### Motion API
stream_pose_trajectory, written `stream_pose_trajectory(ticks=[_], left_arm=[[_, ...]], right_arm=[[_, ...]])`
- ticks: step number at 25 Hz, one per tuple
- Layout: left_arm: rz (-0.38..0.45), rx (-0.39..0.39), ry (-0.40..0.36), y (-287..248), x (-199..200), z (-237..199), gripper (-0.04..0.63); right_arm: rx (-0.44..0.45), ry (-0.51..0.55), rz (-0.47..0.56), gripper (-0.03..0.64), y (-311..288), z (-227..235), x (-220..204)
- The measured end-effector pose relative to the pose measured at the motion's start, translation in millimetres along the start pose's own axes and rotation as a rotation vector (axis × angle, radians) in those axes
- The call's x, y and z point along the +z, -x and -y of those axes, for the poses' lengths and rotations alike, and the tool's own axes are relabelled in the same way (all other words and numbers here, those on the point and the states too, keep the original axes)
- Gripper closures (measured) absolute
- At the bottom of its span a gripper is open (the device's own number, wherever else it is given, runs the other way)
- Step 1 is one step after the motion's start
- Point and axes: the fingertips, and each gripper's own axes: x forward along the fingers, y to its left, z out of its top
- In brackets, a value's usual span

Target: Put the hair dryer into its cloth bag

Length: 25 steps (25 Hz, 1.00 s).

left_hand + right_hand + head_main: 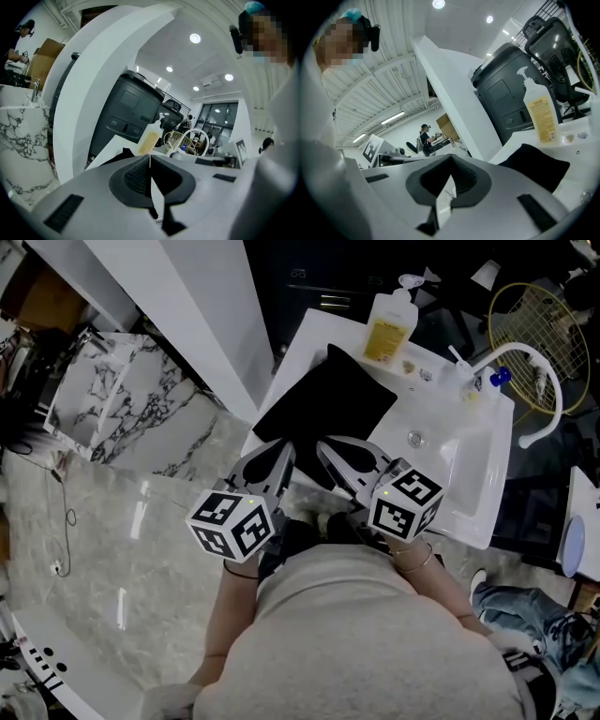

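Note:
A flat black cloth bag lies on the white counter to the left of the sink basin. It also shows in the left gripper view as a dark edge, and in the right gripper view as a black patch. No hair dryer shows in any view. My left gripper is shut and empty, just short of the bag's near edge. My right gripper is beside it, also shut with nothing between its jaws.
A yellow soap bottle stands at the counter's back edge, and a white curved faucet arches over the basin. A grey bin stands behind. A marble block lies left. A person works far off.

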Motion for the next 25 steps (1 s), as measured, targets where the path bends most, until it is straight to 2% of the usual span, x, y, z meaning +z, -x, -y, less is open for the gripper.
stream_pose_trajectory(ticks=[8,25], left_arm=[[-0.029,-0.003,-0.005,-5,-6,2,0.584],[-0.055,-0.05,-0.009,-6,-14,11,0.584]], right_arm=[[0.015,-0.025,-0.007,0.618,1,3,-3],[0.022,0.005,-0.026,0.618,2,-1,-1]])
